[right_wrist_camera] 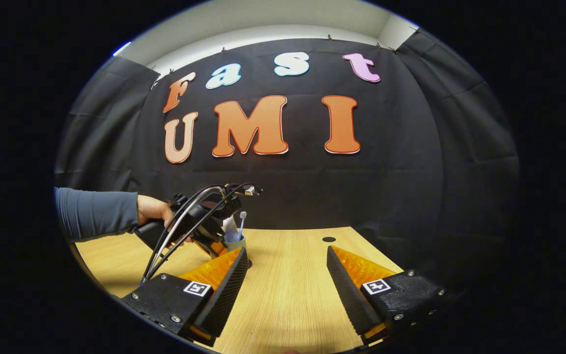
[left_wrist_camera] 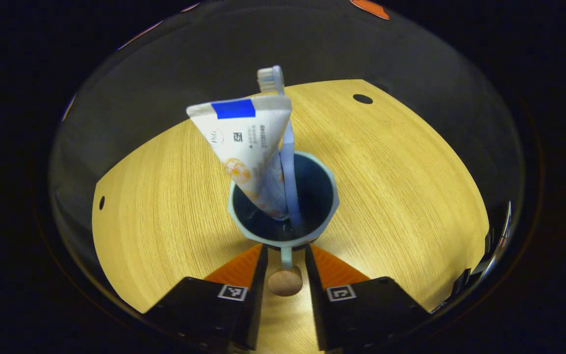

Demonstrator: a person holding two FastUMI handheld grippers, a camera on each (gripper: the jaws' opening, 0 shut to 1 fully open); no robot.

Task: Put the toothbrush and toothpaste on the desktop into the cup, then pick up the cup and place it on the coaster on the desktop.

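A pale blue cup (left_wrist_camera: 283, 201) with a dark inside stands upright on the wooden table (left_wrist_camera: 401, 187), just ahead of my left gripper (left_wrist_camera: 285, 248). In it lean a white toothpaste tube (left_wrist_camera: 248, 147), cap down, and a light blue toothbrush (left_wrist_camera: 285, 147), bristles up. The cup's thin handle (left_wrist_camera: 286, 256) ends in a round wooden knob (left_wrist_camera: 285, 282), and my left fingers hold it from both sides. In the right gripper view the cup (right_wrist_camera: 236, 242) sits far left with the left gripper (right_wrist_camera: 204, 221) on it. My right gripper (right_wrist_camera: 287, 249) hangs open over bare table.
A person's hand (right_wrist_camera: 153, 209) and grey sleeve (right_wrist_camera: 96, 214) hold the left gripper, with cables arching over it. The tabletop has small dark holes (left_wrist_camera: 362, 99) (left_wrist_camera: 101, 202) near its far edge. The booth's black cloth wall rises behind the table.
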